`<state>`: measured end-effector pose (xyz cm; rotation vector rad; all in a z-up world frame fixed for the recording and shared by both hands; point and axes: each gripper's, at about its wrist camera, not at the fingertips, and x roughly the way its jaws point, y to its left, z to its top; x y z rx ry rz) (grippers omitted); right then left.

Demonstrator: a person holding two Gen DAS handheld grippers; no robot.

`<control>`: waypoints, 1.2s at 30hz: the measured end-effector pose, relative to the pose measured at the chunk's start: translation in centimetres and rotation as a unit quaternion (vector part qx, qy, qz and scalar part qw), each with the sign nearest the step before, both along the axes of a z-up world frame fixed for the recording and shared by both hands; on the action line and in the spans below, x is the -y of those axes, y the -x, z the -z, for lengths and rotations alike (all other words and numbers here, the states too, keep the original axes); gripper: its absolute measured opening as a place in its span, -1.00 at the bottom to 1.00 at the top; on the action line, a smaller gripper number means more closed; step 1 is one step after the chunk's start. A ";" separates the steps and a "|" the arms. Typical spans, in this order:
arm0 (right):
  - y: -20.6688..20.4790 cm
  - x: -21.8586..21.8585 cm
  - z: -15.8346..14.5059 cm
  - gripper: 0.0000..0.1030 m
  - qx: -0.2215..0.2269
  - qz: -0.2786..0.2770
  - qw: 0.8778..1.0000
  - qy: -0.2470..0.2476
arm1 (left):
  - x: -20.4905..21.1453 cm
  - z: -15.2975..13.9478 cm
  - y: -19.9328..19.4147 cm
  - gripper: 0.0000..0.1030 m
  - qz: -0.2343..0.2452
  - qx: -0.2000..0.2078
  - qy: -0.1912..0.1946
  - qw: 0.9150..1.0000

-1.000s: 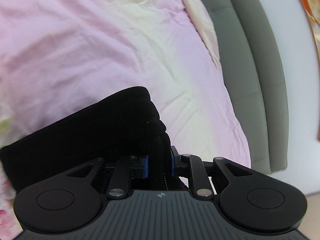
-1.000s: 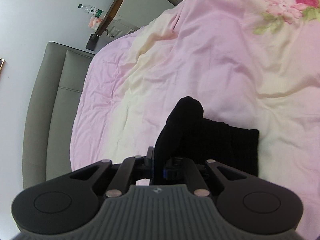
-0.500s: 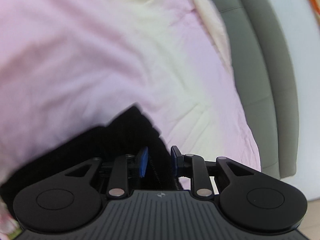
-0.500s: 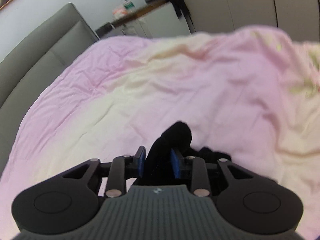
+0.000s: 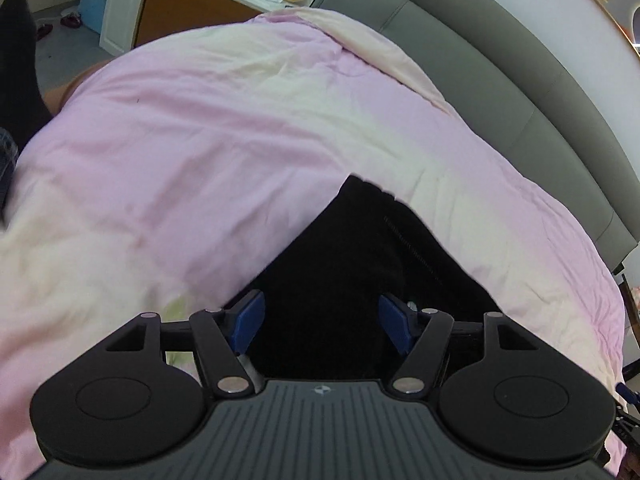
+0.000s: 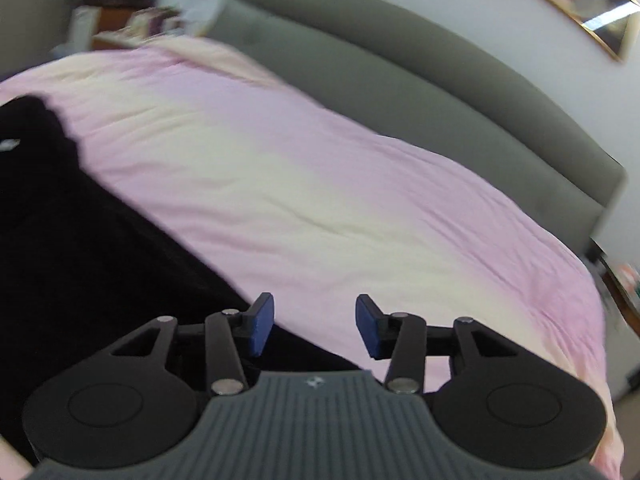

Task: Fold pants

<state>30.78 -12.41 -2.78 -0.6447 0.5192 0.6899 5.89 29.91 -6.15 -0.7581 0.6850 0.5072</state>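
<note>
Black pants (image 5: 360,280) lying released on the pink bed (image 5: 200,140), left tongs (image 5: 322,326) and right tongs (image 6: 315,330) both opening, empty, to let the fold settle.

We see soft, even room light. The right wrist picture is smeary, worst at the top. Both pictures bend at the edges. The black pants (image 5: 360,272) show no detail.

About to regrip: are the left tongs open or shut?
Open and opening: left tongs show blue pads apart, black pants lying between, untouched.
</note>
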 end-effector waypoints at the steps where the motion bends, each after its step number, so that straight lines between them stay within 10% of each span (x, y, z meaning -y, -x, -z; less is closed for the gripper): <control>1: 0.8 -2.4 0.7 -0.10 -0.011 -0.052 0.998 0.025 | 0.0 0.6 0.8 0.54 -0.001 0.003 0.007 1.000; 9: 1.1 -13.1 5.0 -0.02 -0.023 -0.214 0.965 0.149 | 1.3 5.1 2.7 0.56 0.032 0.009 0.116 0.993; 11: -0.1 -14.3 5.6 -0.89 -0.071 -0.220 0.958 0.171 | 1.5 5.4 2.3 0.56 0.046 0.014 0.127 0.991; 12: -0.7 -14.5 5.9 -1.00 -0.091 -0.219 0.953 0.190 | 1.6 5.6 2.2 0.56 0.048 0.018 0.131 0.990; 18: -4.0 -15.9 3.0 -1.00 -0.059 -0.156 0.977 0.137 | 0.9 6.4 2.4 0.56 0.045 0.038 0.143 0.988; 25: -5.6 -18.6 10.0 -0.86 -0.098 -0.103 0.976 0.167 | 0.7 6.6 2.1 0.56 0.042 0.041 0.148 0.987; 32: -5.0 -14.2 4.5 -0.22 -0.094 0.018 0.995 0.031 | 0.7 6.7 2.1 0.56 0.034 0.051 0.142 0.988; 36: -2.6 -5.3 0.8 -0.14 -0.091 0.191 0.969 -0.131 | 0.5 6.8 2.3 0.61 0.023 0.063 0.149 0.987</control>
